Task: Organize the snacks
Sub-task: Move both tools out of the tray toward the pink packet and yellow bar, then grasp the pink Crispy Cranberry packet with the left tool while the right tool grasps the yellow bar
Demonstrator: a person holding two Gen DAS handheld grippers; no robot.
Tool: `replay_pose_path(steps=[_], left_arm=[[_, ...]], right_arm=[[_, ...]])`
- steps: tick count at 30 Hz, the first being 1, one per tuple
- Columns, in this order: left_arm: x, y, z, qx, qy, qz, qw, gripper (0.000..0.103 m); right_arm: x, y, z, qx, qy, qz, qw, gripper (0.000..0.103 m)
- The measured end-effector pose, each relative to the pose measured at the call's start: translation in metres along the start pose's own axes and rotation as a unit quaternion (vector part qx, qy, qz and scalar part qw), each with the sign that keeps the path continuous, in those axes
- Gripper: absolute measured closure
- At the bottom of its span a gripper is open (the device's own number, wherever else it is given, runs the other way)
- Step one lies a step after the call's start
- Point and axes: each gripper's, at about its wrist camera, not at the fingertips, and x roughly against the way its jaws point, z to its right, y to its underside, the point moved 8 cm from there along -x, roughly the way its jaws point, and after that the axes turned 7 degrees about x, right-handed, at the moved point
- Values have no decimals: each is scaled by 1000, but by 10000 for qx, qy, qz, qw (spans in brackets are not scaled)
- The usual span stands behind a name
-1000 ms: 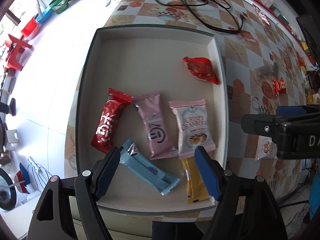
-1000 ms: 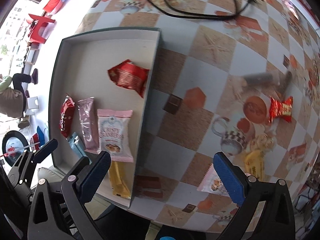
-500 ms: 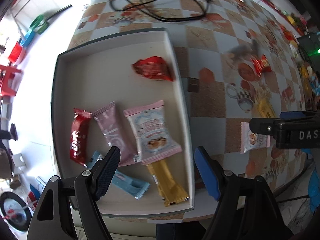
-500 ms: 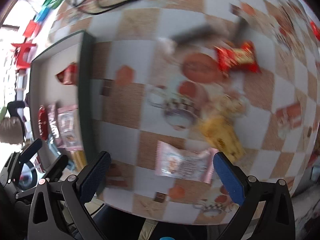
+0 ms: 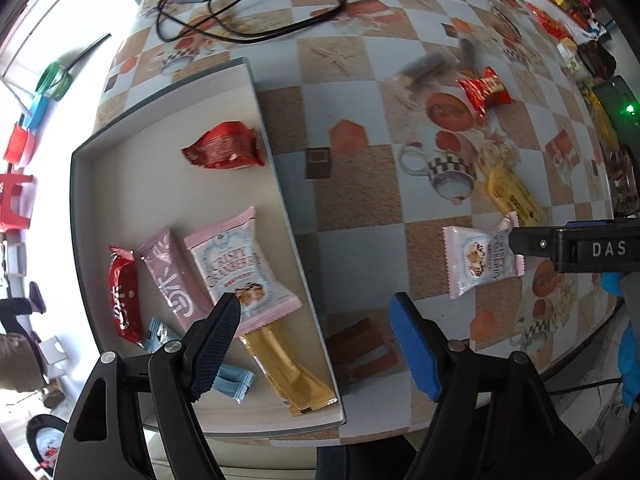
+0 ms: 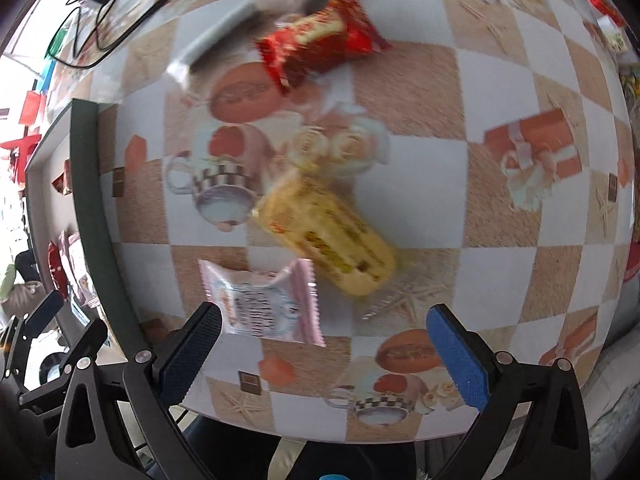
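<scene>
A grey tray holds several snacks: a red pack, a red bar, a pink bar, a cranberry pack, a blue bar and a gold bar. On the table lie a pink cranberry pack, a yellow pack and a red pack. My right gripper is open just above the table, near the pink pack. My left gripper is open and empty over the tray's right edge.
A black cable and adapter lie at the table's far side. More small items stand along the far right edge. The tray's dark rim shows at the left of the right wrist view. The table's front edge is close below both grippers.
Both grippers have moved right, away from the tray. The right gripper now hovers over the loose snacks on the table, closer to them. Both stay open.
</scene>
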Motion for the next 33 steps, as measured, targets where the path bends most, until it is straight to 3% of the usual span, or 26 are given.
replay_pose_path(steps=[11,15,18,25,33], left_arm=[[-7,5,32,-356,54,-124,9993,23],[-10,9,46,-463,91,-146,9988,23],[-11,13,57,-605,97,-155,9980,23],[-12,33,84,-1298,-169,-70,9914,23],[-11,37,125,-1798,-143,10,9836,23]], right_arm=[[6,5,76,-360,114,-56,9993,0],[10,0,81,-264,186,-20,9995,0],[17,-19,62,-33,281,-10,9996,0],[21,-46,53,369,349,69,9987,0],[20,-62,91,172,658,33,9977,0]])
